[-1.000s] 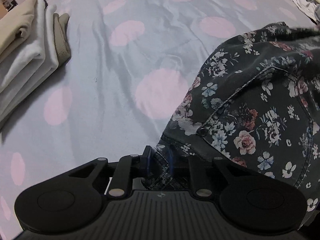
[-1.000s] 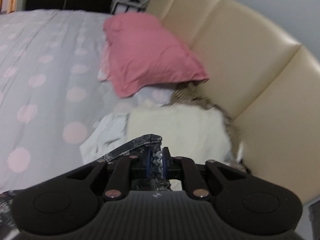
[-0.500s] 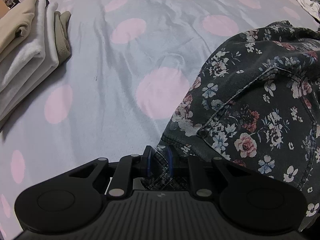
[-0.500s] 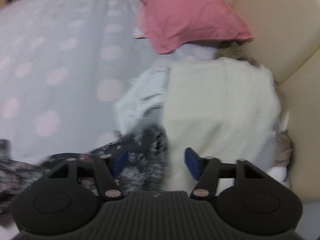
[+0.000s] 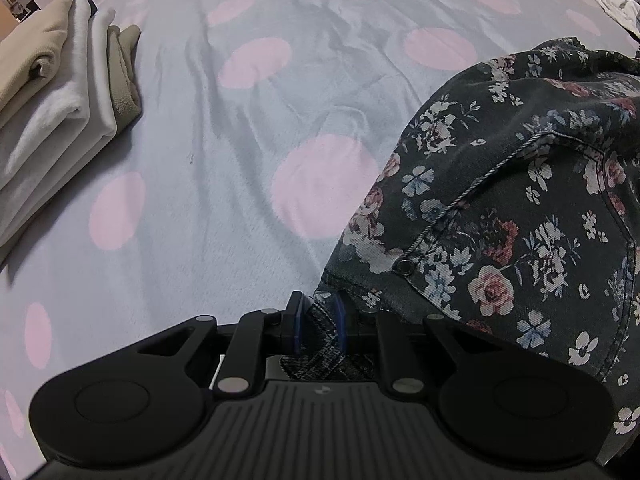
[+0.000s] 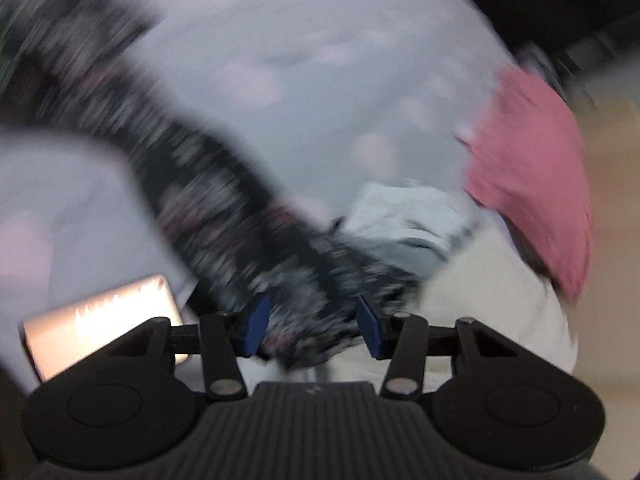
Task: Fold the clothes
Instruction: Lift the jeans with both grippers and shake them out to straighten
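Only our left wrist view shows the folded stack on the bed and our left claw clamped on the floral garment; our right claw, pinching it a second ago, gapes over blurred cloth beside the pink pillow.

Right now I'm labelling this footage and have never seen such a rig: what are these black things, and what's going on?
They are two hand-held grippers, each carrying a camera that looks along its fingers. The left gripper is shut on the waistband edge of floral jeans, which lie on a polka-dot bedsheet near a stack of folded clothes. The right view is blurred by motion: the right gripper is open, the jeans run between its fingers, with a pink pillow beyond.
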{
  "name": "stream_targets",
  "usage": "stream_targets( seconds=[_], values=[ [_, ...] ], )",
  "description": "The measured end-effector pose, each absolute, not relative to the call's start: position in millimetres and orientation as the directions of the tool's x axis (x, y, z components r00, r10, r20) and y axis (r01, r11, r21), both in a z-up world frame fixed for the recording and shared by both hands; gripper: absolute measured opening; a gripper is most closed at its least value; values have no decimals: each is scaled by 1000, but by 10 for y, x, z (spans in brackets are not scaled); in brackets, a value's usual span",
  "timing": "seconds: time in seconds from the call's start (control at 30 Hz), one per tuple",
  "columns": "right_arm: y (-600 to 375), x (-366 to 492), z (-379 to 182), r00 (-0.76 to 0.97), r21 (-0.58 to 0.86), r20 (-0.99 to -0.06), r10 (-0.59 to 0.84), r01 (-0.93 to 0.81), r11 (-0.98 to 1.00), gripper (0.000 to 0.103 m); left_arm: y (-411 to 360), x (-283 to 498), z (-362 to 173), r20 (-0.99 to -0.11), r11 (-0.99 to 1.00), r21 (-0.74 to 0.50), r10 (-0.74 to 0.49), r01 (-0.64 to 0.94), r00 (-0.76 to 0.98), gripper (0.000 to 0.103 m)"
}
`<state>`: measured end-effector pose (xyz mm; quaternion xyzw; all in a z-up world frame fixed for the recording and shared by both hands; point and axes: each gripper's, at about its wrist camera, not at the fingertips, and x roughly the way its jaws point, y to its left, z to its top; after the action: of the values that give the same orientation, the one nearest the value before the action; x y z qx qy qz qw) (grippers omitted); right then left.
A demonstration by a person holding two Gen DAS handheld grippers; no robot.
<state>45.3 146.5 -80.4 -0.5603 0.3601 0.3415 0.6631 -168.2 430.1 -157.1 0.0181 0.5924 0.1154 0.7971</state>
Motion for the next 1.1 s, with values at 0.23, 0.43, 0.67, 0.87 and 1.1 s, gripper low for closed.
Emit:
stream_targets(
  seconds=[0.23,0.43,0.67,0.87,1.1],
  values=[
    [1314,61,-1552,555,-501,-830,-61,-789,-357,51,4296,-1682,-1565,-939,972,167,208,-166,272,14],
    [1059,204,-1947,701,-506,-702,-126,-615,-605,51,4318,-1684,-1555,-940,972,158,202,-174,275,14],
    [1105,482,-1785,813,-667,-570,-117,-542,-512,13,4330,-1723,-1485,-938,971,151,200,-188,283,12],
    [1270,778,-1031,881,-863,-459,-111,-472,-177,7,4315,-1853,-1257,-928,969,142,201,-202,315,9],
    [1264,1261,60,922,-941,-307,-235,-258,217,6,4206,-2060,-832,-895,980,108,170,-169,413,8]
  ],
)
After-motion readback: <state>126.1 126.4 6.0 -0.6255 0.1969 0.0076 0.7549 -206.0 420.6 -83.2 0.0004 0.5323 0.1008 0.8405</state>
